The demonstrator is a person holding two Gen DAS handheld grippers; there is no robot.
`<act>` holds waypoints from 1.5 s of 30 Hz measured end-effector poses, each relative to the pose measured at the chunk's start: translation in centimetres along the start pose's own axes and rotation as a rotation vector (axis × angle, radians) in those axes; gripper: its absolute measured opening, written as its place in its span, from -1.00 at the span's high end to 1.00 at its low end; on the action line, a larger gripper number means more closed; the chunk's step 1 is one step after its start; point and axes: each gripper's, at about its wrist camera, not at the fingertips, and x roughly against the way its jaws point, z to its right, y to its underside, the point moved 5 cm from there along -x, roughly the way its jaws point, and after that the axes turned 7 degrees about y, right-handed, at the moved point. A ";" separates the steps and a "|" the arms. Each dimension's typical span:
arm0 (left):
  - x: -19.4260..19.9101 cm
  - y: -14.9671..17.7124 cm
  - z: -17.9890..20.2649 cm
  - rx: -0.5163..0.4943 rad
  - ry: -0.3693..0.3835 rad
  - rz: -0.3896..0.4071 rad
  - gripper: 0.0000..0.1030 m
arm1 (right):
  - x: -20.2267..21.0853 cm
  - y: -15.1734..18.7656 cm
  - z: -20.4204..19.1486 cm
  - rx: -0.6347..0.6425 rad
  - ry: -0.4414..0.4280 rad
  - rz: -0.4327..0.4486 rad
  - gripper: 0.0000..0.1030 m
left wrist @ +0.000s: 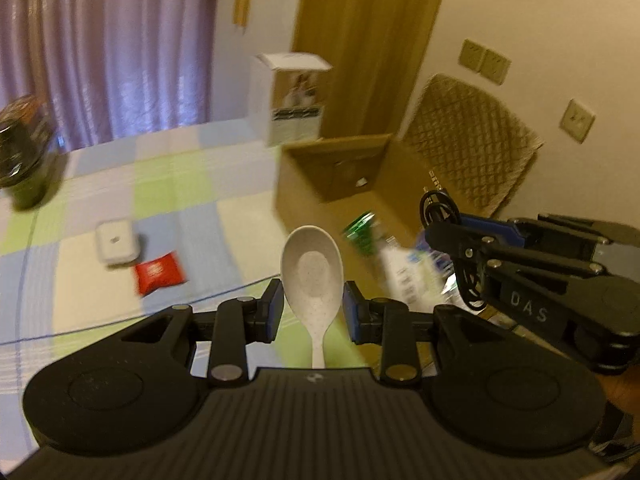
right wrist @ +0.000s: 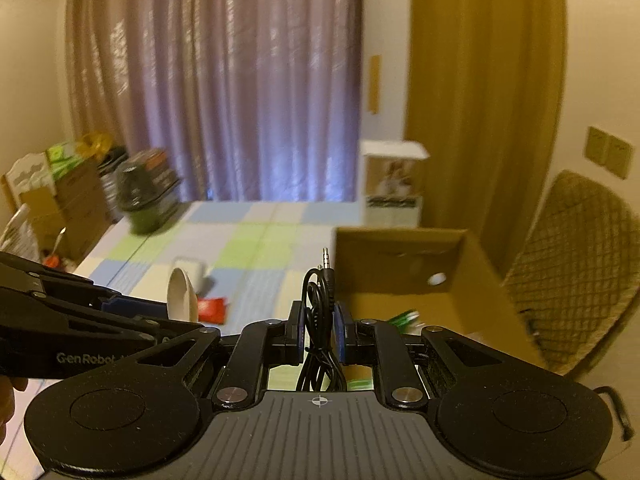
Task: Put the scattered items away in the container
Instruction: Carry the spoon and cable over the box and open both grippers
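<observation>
My left gripper (left wrist: 313, 308) is shut on a white speckled spoon (left wrist: 312, 270), bowl up, held above the checked tablecloth. My right gripper (right wrist: 319, 328) is shut on a coiled black audio cable (right wrist: 322, 320) whose jack plug points upward. In the left wrist view that right gripper (left wrist: 440, 226) hovers over the open cardboard box (left wrist: 320, 168), cable (left wrist: 438, 206) in its fingers. The box (right wrist: 476, 280) holds a green item (left wrist: 362, 230) and white packets. A white case (left wrist: 116, 240) and a red packet (left wrist: 160, 272) lie on the cloth left of the box.
A tall white carton (left wrist: 290, 96) stands behind the box. A dark jar (left wrist: 26, 156) sits at the table's far left. A quilted chair (right wrist: 576, 264) is right of the box. Stacked boxes and clutter (right wrist: 60, 200) lie beyond the left table edge.
</observation>
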 end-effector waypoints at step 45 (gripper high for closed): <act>-10.0 -4.8 4.7 0.101 0.052 -0.054 0.16 | -3.4 0.7 10.3 -0.075 0.075 -0.042 0.67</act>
